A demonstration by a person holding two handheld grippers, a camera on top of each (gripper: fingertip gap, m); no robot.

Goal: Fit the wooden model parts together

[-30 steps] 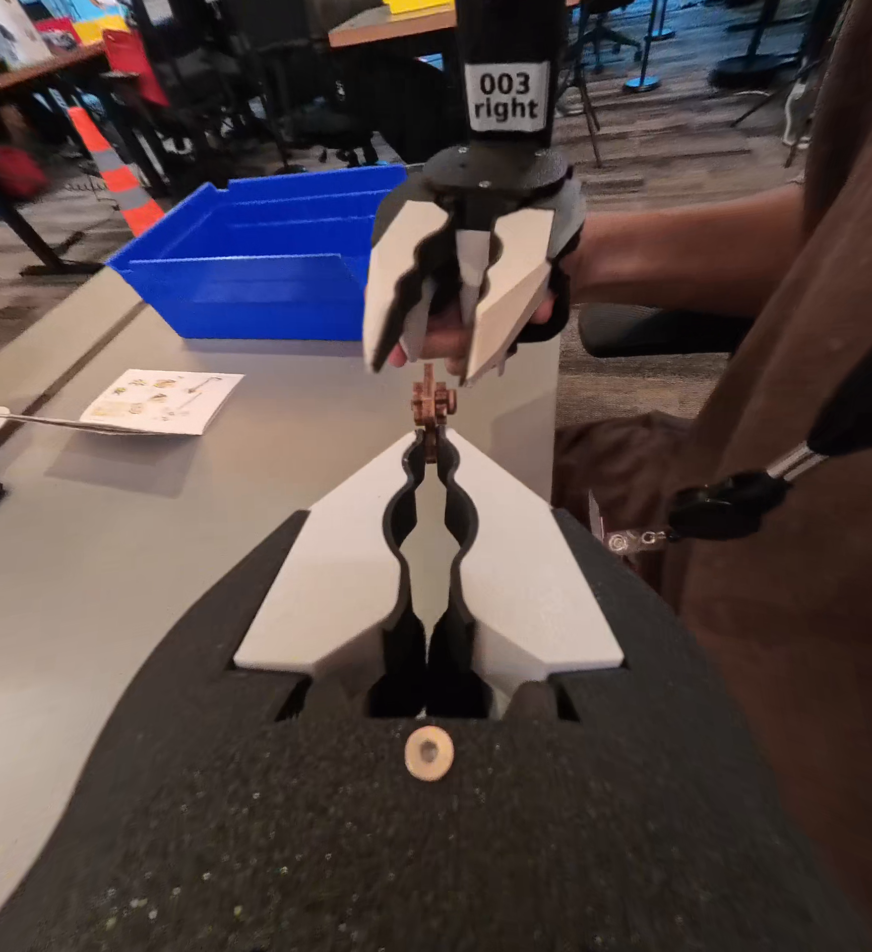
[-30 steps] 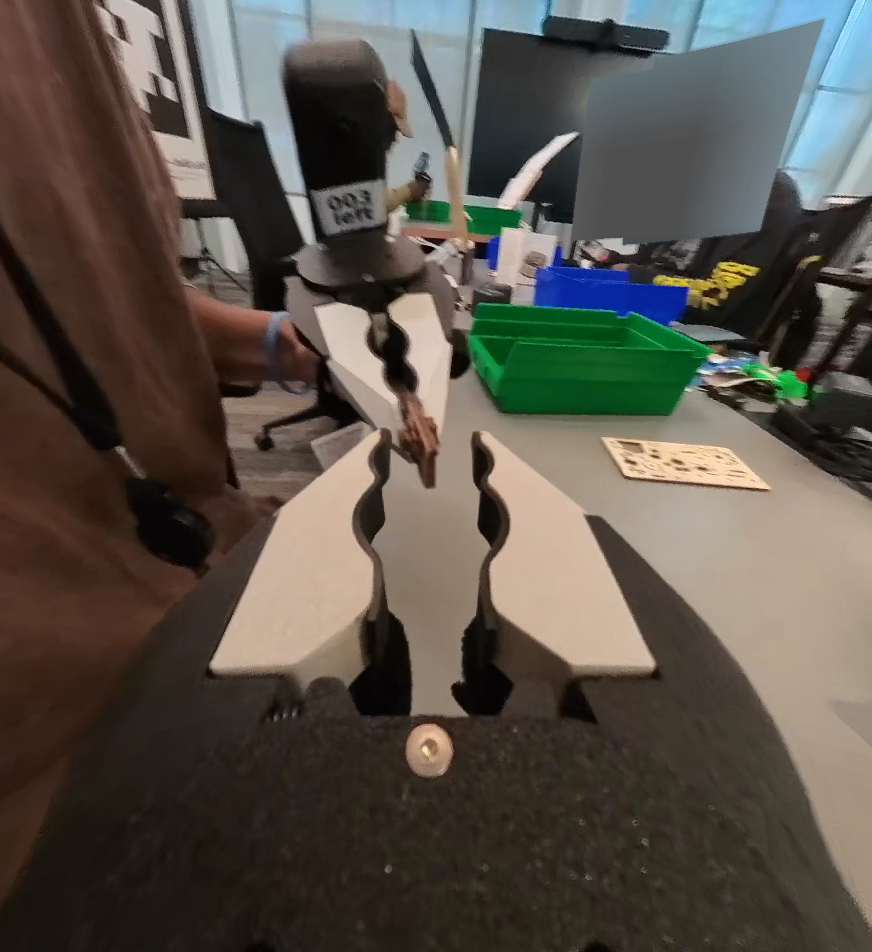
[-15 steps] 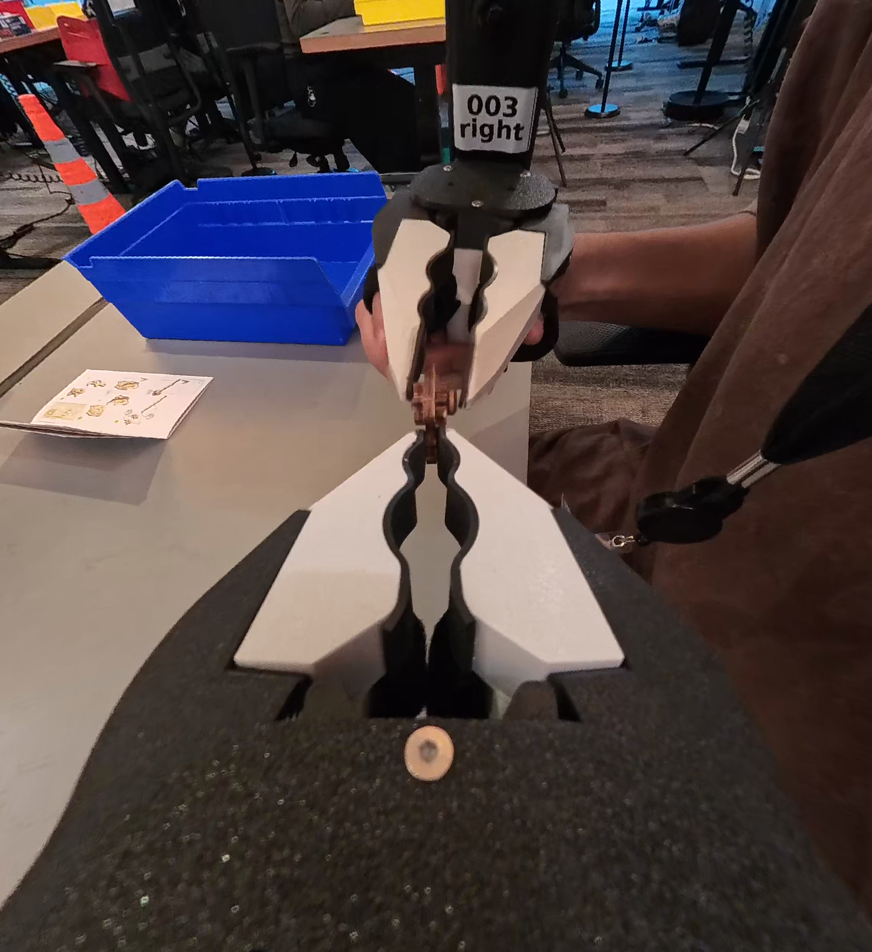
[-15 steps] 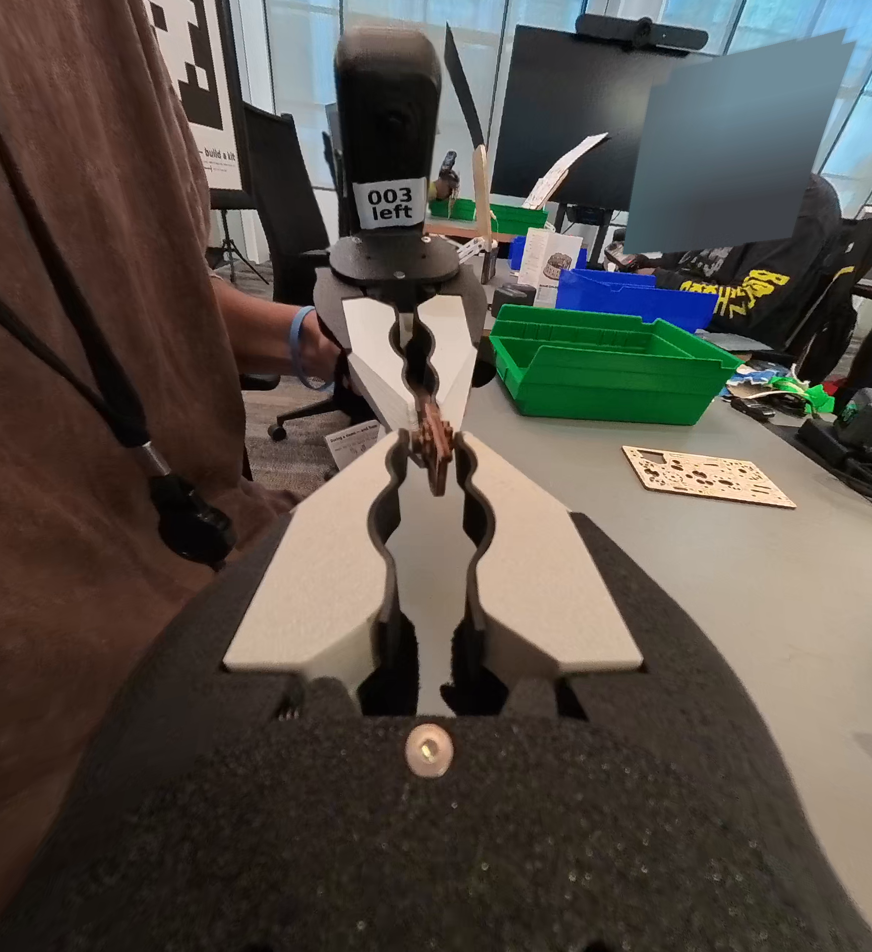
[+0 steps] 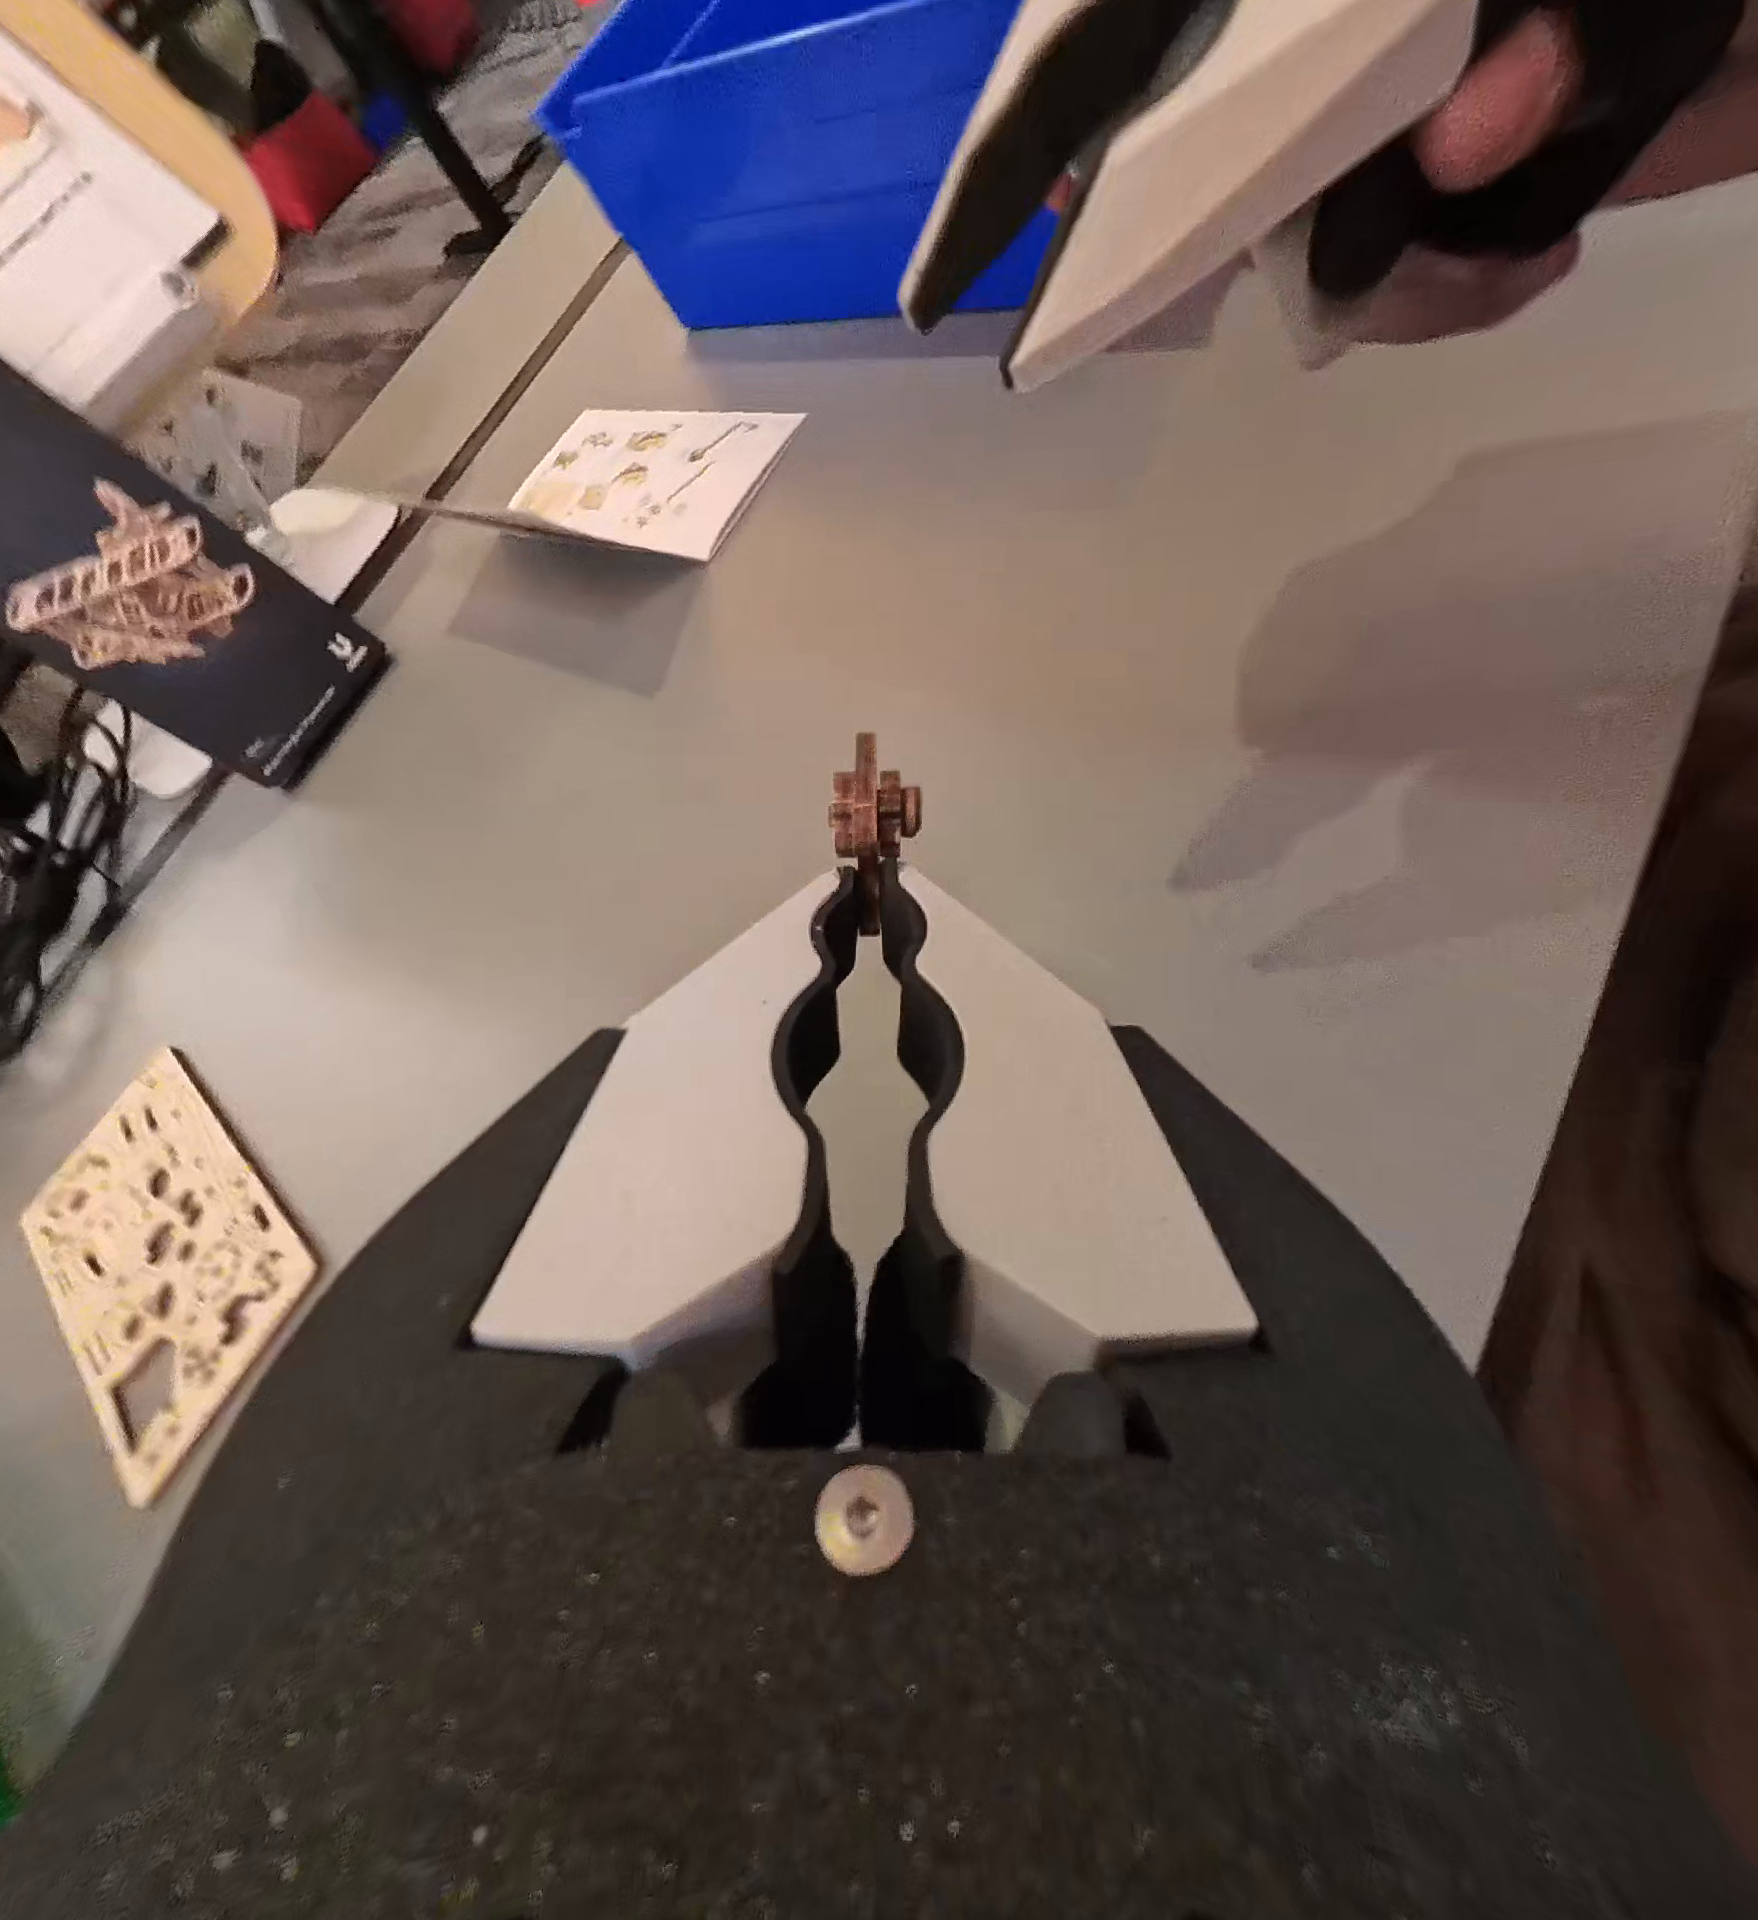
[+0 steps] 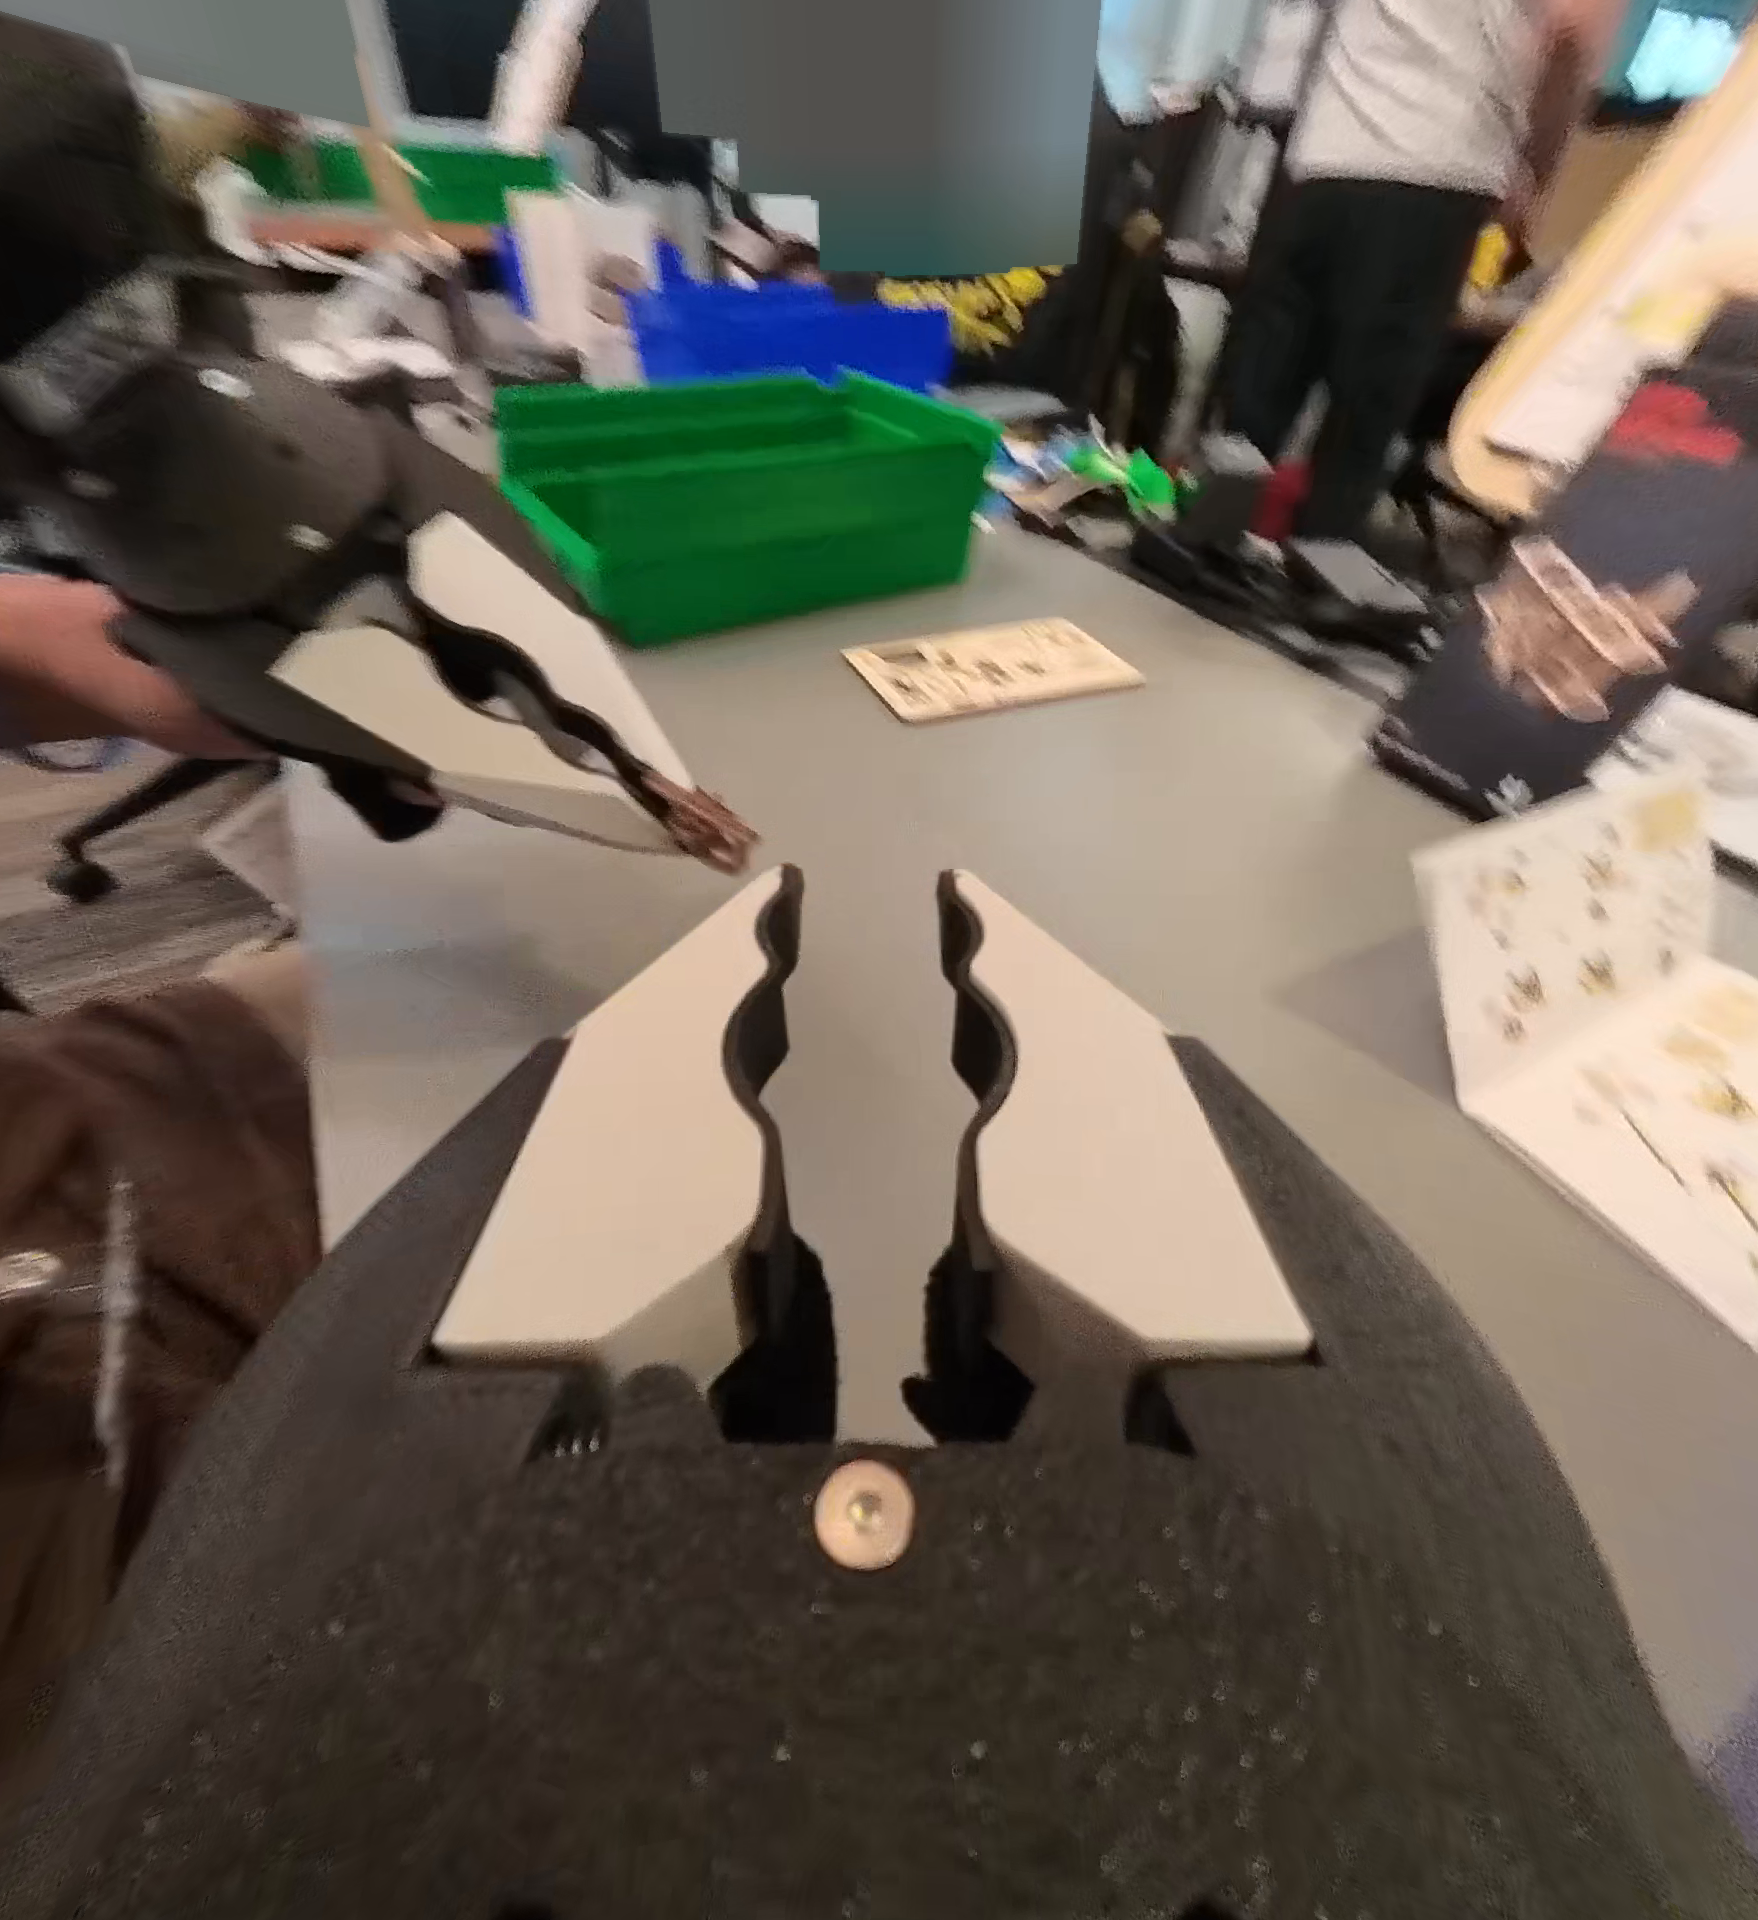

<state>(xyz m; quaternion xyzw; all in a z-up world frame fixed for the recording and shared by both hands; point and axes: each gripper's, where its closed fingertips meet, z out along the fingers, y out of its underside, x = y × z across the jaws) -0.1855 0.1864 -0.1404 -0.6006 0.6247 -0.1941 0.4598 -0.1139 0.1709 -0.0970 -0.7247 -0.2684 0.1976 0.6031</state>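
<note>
My left gripper (image 5: 864, 881) is shut on a small brown wooden model assembly (image 5: 873, 812), which sticks out past its tips above the grey table (image 5: 1010, 644). It also shows in the right wrist view (image 6: 683, 826), with the assembly (image 6: 711, 823) at its tips. My right gripper (image 6: 867, 885) is open and empty, just right of that assembly. In the left wrist view the right gripper (image 5: 963, 338) hangs at the top right, its jaws slightly apart with nothing between them. A laser-cut wooden parts sheet (image 5: 163, 1262) lies at the left, also visible in the right wrist view (image 6: 994, 665).
A blue bin (image 5: 781, 156) stands at the table's far end. A green bin (image 6: 750, 509) stands behind the parts sheet. An instruction leaflet (image 5: 651, 483) and the dark kit box (image 5: 127, 582) lie left. An open booklet (image 6: 1623, 1049) stands right. A person's brown sleeve (image 5: 1685, 1143) borders the table. Tip to tip, the grippers are about 9 cm apart.
The right gripper has opened wider and pulled away from the assembly. Both grippers have swung down toward the table, and the left one still holds the assembly.
</note>
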